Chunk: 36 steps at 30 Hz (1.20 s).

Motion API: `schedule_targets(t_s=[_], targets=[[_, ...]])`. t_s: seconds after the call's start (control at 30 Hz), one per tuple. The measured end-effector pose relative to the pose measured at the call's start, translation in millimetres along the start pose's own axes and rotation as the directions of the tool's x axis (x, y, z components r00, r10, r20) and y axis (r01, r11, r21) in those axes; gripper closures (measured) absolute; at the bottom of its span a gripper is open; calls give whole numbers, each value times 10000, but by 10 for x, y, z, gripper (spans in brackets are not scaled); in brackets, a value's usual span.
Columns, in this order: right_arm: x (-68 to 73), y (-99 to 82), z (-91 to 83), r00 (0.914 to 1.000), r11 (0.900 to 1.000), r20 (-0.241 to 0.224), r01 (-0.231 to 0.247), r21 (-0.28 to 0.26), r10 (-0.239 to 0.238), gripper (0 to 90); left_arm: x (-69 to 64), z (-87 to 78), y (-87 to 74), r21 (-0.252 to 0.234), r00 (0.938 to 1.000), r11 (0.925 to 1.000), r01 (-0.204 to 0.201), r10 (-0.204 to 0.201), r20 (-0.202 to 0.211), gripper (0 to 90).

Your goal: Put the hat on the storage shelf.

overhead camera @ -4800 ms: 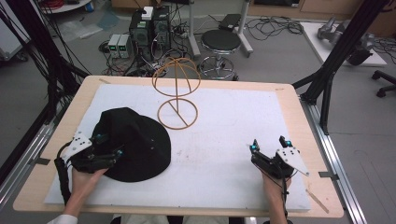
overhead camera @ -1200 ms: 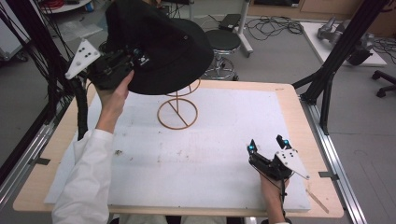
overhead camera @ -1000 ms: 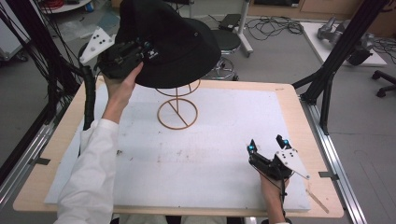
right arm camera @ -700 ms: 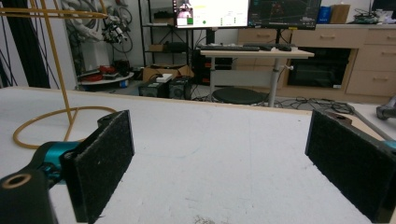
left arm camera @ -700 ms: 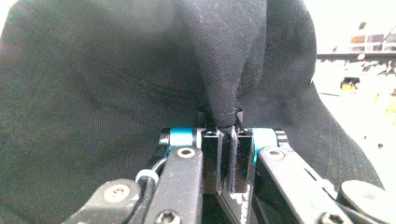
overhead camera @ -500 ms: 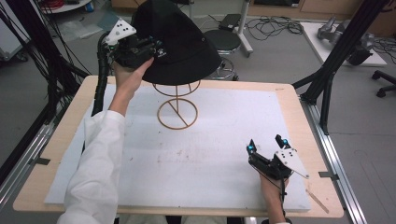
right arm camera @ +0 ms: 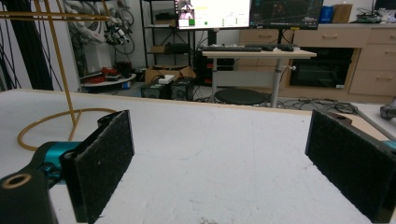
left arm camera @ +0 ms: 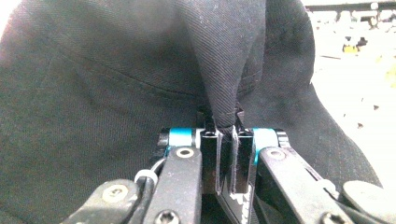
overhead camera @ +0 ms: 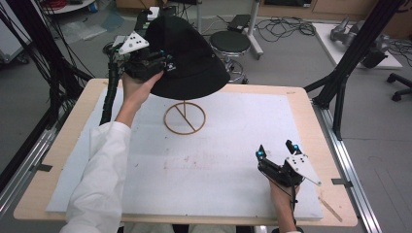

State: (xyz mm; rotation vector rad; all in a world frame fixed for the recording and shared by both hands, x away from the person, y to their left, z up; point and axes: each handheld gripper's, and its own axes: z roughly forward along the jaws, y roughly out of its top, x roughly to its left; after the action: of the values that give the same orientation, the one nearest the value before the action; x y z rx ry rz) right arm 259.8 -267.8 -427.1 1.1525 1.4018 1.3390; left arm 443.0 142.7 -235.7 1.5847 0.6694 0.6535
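Carefully, I lower the black hat [overhead camera: 187, 53] so its crown centres over the gold wire stand [overhead camera: 184, 117] before letting go. My left gripper [left arm camera: 225, 140] pinches a fold of its brim; my right gripper [overhead camera: 276, 154] rests spread on the table [overhead camera: 301, 104]. Soft dark twill, wide floppy brim, hanging just above the stand.

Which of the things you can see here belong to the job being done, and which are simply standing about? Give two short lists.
In the job:
- black hat, brim pinched in the left gripper
- wire hat stand, right under the hat
- white mat on the table

Standing about:
- right gripper, open, resting on the mat
- round stool
- cables on the floor
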Motion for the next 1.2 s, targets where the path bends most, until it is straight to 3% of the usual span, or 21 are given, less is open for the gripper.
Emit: schedule_targets(t_s=[0.23,0.43,0.8,0.97,1.2], targets=[[5,-4,6,10000,10000,-41,-31,52,32,71,-84,45,-189,534,9998,9984,169,-172,44,845],[14,0,1,10000,10000,-41,-46,4,46,71,-96,26,-274,389,9991,9983,423,-426,61,840],[10,-1,9,10000,10000,-44,-7,2,7,71,-98,21,-287,429,9986,9978,510,-515,116,821],[8,4,2,10000,9999,-13,26,-103,-26,71,-106,28,-288,315,9980,9978,577,-585,238,753],[8,5,0,10000,9999,4,-94,-112,94,71,-124,14,-273,229,9986,9984,524,-526,71,581]])
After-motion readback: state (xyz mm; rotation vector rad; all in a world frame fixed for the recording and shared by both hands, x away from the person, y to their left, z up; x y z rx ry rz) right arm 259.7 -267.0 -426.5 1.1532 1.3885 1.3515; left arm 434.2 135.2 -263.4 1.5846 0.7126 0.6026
